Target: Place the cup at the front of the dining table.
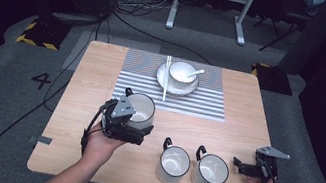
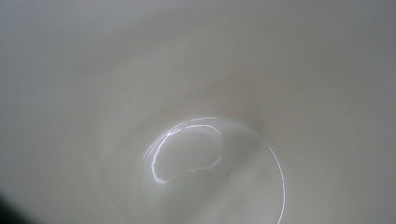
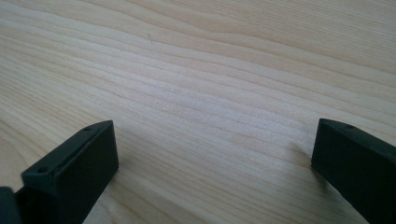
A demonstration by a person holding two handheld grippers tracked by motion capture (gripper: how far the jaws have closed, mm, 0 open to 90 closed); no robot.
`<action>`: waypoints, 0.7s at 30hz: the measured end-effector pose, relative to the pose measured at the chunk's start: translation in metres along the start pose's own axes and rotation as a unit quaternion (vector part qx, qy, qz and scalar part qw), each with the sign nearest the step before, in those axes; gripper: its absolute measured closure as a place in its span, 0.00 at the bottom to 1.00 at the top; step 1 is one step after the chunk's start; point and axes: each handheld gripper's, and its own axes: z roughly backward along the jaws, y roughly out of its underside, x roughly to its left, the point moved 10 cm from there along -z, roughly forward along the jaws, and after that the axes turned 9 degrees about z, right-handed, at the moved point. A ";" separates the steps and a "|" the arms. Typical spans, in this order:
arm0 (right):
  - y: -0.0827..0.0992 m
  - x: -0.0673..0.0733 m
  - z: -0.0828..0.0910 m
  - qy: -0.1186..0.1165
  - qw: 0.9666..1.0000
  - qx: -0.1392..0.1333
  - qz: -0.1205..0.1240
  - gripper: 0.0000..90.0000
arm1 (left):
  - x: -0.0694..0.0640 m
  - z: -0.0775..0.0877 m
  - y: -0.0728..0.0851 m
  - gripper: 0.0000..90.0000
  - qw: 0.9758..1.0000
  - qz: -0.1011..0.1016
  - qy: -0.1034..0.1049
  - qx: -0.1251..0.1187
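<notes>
A white mug [image 1: 144, 106] with a dark rim and black handle sits at the table's left middle, by the near left corner of the striped mat [image 1: 199, 103]. My left gripper [image 1: 136, 130] clasps the mug's near wall. In the left gripper view the mug's glossy white inside [image 2: 210, 154] is right in front of the camera. My right gripper [image 1: 244, 168] rests low at the table's near right edge. Its jaws stand wide apart over bare wood, with nothing between them [image 3: 215, 158].
Two more white mugs [image 1: 173, 163] [image 1: 210, 172] stand side by side near the front edge, between my hands. On the mat at the back are a white bowl [image 1: 182, 72] on a saucer [image 1: 160, 74], a spoon [image 1: 196, 71] and chopsticks [image 1: 163, 91]. The wooden table [image 1: 93, 74] has bare room at the left and right.
</notes>
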 end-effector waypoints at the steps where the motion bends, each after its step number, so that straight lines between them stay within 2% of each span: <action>1: 0.000 0.000 0.000 0.000 1.000 0.000 0.000 0.00 | 0.002 0.000 -0.002 0.04 1.000 0.000 0.000 0.003; 3: 0.000 0.000 0.000 0.000 1.000 0.000 0.000 0.00 | 0.006 -0.001 -0.008 0.04 1.000 0.002 -0.005 0.000; 10: 0.000 0.000 0.000 0.000 1.000 0.000 0.000 0.00 | 0.020 -0.010 -0.024 0.04 1.000 0.012 -0.001 0.003; 13: 0.000 0.000 0.000 0.000 1.000 0.000 0.000 0.00 | 0.026 -0.016 -0.030 0.04 1.000 0.023 0.003 0.005; 21: 0.000 0.000 0.000 0.000 1.000 0.000 0.000 0.00 | 0.051 -0.031 -0.046 0.04 0.999 0.034 -0.011 0.006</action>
